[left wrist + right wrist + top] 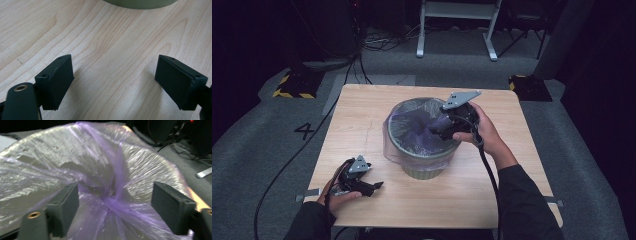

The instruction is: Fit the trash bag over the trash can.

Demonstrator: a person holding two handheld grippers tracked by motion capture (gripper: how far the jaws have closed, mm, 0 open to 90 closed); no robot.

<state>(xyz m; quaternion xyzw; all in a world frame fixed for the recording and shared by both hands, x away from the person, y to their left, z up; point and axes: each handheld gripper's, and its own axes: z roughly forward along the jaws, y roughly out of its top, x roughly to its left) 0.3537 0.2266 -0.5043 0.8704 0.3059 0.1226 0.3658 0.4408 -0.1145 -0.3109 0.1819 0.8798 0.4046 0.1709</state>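
A round olive-green bin (427, 167) stands mid-table, lined with a thin purple plastic bag (412, 130) whose film drapes over the rim. My right gripper (436, 129) hovers over the bin's right side, pointing into it. In the right gripper view its jaws stand wide apart, open (115, 210), with a gathered twist of the purple bag (112, 202) between them, untouched by either pad. My left gripper (377, 186) rests low at the table's front left, open (113, 82) over bare wood, with the bin's base (140, 3) just ahead.
The light wooden table (377, 100) has bare wood all around the bin. Beyond it lie grey floor, cables (382, 42), a white frame's legs (457, 30) and yellow-black marked blocks (292, 85).
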